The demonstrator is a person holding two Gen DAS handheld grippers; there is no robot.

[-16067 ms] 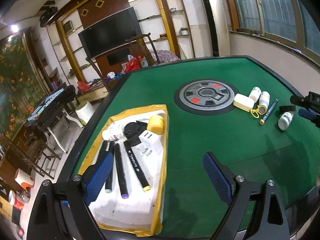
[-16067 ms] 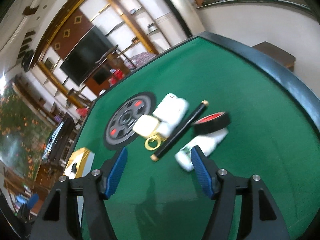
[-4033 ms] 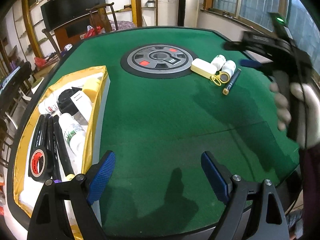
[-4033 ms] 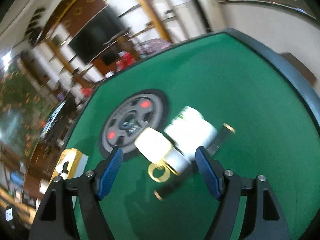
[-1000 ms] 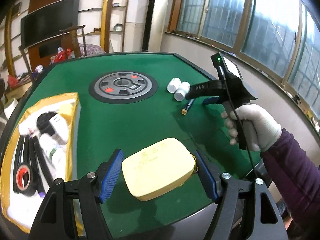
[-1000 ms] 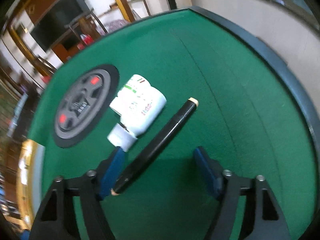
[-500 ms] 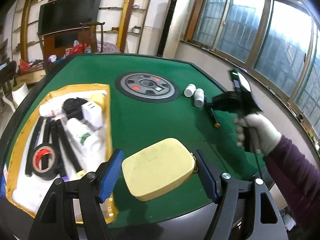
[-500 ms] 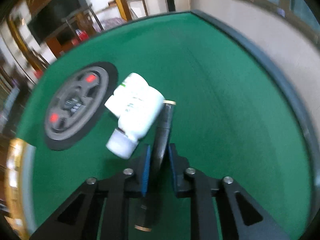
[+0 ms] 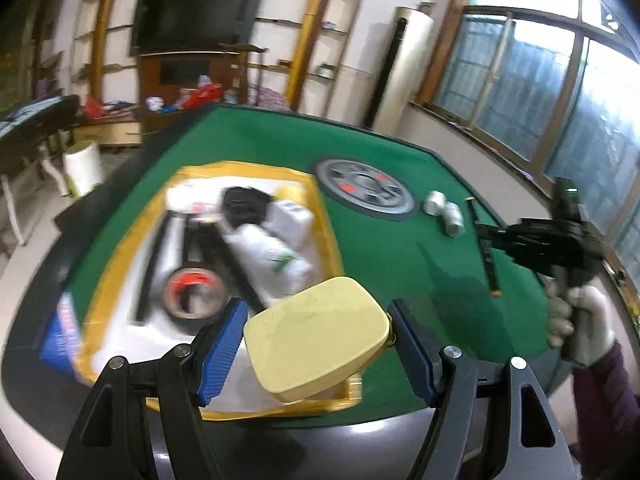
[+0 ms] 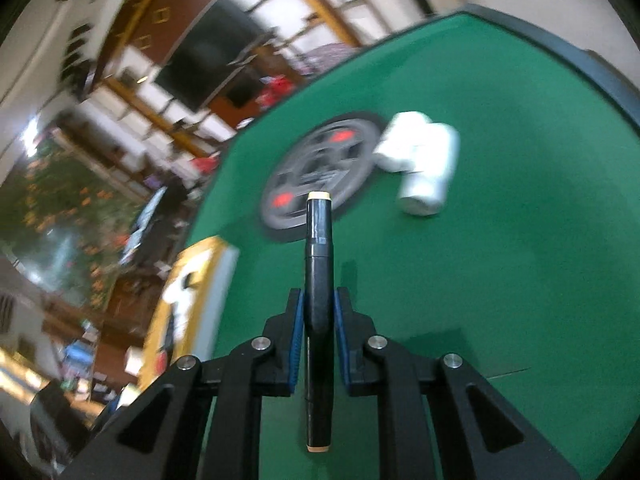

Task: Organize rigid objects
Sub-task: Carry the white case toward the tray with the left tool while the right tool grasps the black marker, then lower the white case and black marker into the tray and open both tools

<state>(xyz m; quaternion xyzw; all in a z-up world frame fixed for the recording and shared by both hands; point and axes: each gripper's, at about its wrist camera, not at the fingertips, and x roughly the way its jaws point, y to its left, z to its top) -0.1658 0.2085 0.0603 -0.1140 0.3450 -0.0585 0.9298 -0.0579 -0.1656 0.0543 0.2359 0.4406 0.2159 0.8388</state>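
Note:
My left gripper (image 9: 316, 346) is shut on a pale yellow flat case (image 9: 316, 342) and holds it above the near right corner of the yellow-rimmed white tray (image 9: 320, 200). The tray holds black markers, a red-and-black tape roll (image 9: 194, 294), white bottles and a black object. My right gripper (image 10: 318, 334) is shut on a black marker (image 10: 318, 264) with tan ends, lifted above the green table; it also shows in the left wrist view (image 9: 486, 252). Two white bottles (image 10: 420, 160) lie on the felt beside the round grey centre disc (image 10: 320, 172).
The green table (image 9: 400, 272) has a dark raised rim. The tray (image 10: 192, 276) lies left of the right gripper in its view. A blue card (image 9: 66, 332) lies at the tray's left edge. Furniture, shelves and a TV stand behind the table.
My left gripper has carried the yellow case left, over the tray's near corner. My right gripper, shut on the black marker, has lifted it off the felt and away from the bottles.

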